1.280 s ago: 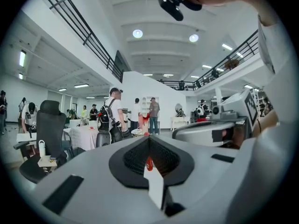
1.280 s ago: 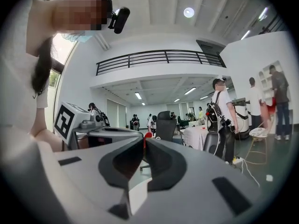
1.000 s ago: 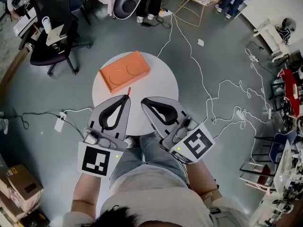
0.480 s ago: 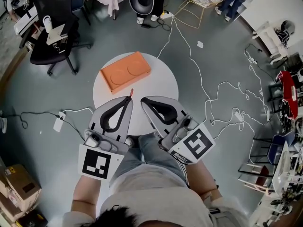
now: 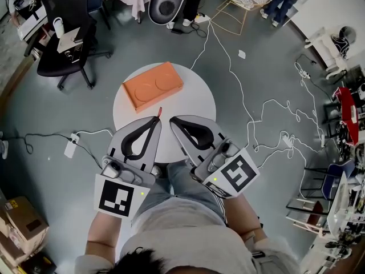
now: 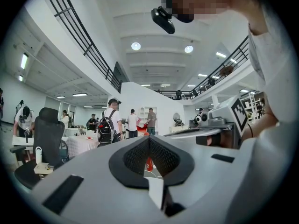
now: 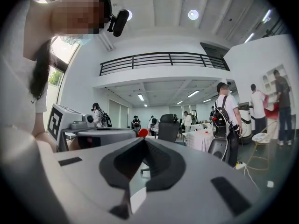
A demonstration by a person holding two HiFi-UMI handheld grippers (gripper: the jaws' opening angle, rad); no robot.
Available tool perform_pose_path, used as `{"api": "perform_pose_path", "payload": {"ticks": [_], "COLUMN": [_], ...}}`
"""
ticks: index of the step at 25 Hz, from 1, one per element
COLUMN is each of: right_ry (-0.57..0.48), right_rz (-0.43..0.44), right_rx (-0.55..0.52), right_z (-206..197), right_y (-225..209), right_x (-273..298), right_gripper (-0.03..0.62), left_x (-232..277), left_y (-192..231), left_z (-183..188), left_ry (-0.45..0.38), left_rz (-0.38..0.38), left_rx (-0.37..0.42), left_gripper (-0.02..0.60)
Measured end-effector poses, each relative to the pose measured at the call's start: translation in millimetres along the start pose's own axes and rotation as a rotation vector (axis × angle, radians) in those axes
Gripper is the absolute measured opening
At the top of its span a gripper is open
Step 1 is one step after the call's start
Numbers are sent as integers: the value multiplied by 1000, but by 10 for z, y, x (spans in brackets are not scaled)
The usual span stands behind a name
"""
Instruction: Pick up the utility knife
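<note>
A thin red-orange utility knife [image 5: 159,112] lies on the round white table [image 5: 194,99], just past the tip of my left gripper [image 5: 155,119]; most of it is hidden under that gripper. In the left gripper view the knife [image 6: 148,164] shows as a red sliver through the hole behind the closed jaws. My left gripper [image 6: 149,138] is shut with nothing in it. Beside it, over the table's near edge, my right gripper [image 5: 173,120] is also shut and holds nothing. In the right gripper view a red spot [image 7: 142,132] sits just past my right gripper [image 7: 144,139].
An orange box [image 5: 153,86] lies on the far left part of the table. White cables [image 5: 245,104] trail over the floor to the right. A black office chair [image 5: 60,36] stands at the back left. People stand at the far side of the room.
Both grippers hold their place. The head view drifts slightly, and the dark round chair at the back moves right.
</note>
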State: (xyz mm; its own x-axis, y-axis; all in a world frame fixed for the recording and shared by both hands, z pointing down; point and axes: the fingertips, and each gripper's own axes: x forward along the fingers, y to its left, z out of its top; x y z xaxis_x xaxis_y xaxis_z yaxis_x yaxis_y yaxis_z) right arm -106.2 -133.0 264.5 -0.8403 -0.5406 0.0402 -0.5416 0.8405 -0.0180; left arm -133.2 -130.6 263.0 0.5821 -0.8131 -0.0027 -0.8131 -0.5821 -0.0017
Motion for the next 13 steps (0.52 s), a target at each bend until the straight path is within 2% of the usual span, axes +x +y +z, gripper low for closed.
{"api": "perform_pose_path", "payload": {"ticks": [13], "right_ry": [5], "right_rz": [9], "right_rx": [-1], "right_z": [16], "right_y": [21], "right_x": [34], "right_gripper": [9], "left_x": [14], "left_y": [-26], "left_z": [27], "left_ry": [-8], "left_rz": [-20], "left_rx": [-1], "left_gripper": [8]}}
